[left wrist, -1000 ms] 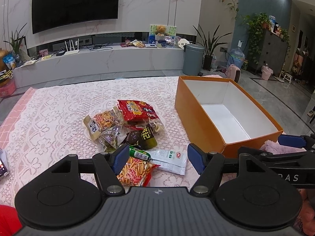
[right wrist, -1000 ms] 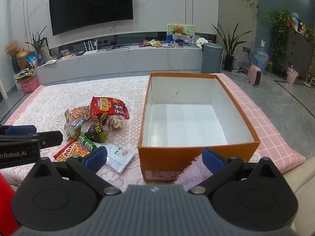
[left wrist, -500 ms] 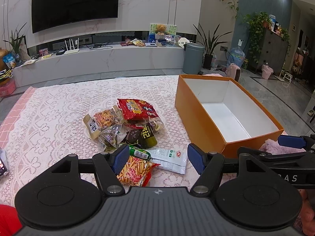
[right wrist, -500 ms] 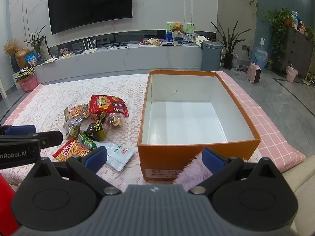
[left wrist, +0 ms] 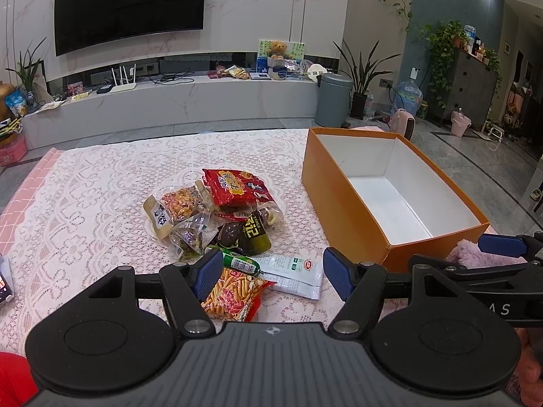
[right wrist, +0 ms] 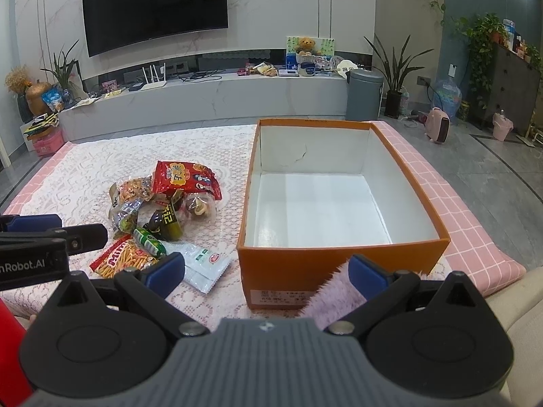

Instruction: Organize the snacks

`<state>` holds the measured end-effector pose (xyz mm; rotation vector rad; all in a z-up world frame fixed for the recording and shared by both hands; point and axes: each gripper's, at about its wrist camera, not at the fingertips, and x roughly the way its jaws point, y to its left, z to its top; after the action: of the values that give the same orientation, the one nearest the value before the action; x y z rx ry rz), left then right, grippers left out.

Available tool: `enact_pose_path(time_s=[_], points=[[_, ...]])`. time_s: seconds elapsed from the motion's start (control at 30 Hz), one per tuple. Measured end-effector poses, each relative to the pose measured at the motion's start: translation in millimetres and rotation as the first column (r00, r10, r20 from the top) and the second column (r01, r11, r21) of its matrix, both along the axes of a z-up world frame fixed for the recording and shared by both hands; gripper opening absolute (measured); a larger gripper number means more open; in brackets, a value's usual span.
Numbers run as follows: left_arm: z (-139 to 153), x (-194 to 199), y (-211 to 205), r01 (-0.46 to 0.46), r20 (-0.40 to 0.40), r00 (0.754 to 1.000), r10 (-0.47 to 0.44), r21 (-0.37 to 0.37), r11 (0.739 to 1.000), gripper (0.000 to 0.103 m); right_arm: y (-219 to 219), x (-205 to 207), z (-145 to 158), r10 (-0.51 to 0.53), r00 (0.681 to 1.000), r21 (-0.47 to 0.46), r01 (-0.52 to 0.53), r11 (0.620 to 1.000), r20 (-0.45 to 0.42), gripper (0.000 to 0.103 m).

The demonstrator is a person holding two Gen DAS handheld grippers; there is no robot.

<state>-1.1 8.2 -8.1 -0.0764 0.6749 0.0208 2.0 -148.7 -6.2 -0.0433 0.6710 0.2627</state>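
A pile of snack packets (left wrist: 217, 213) (right wrist: 163, 203) lies on a lace-covered table (left wrist: 85, 203): a red bag (left wrist: 234, 186), a fries bag (left wrist: 234, 293), a white sachet (left wrist: 292, 271) and a green tube (left wrist: 241, 263). To its right stands an orange box (left wrist: 342, 203) (right wrist: 298, 268), white inside and holding nothing. My left gripper (left wrist: 271, 271) hovers open above the near edge of the pile, touching no packet. My right gripper (right wrist: 266, 273) is open in front of the box's near wall, with nothing between its fingers.
A pink fluffy item (right wrist: 336, 291) lies against the box's near wall. A phone (left wrist: 5, 285) sits at the table's left edge. Beyond the table are a TV console (right wrist: 203, 98), a grey bin (right wrist: 364, 95) and potted plants.
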Motion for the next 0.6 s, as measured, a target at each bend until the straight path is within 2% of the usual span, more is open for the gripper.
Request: enact_pose_path(time_s=[0.6], points=[[-0.1,0.2,0.4,0.010,-0.007,1.000,-0.010,-0.004,1.000,0.080,5.6,1.4,-1.1,0.006,1.000,-0.011,-0.006,1.000,-0.011,0.100]])
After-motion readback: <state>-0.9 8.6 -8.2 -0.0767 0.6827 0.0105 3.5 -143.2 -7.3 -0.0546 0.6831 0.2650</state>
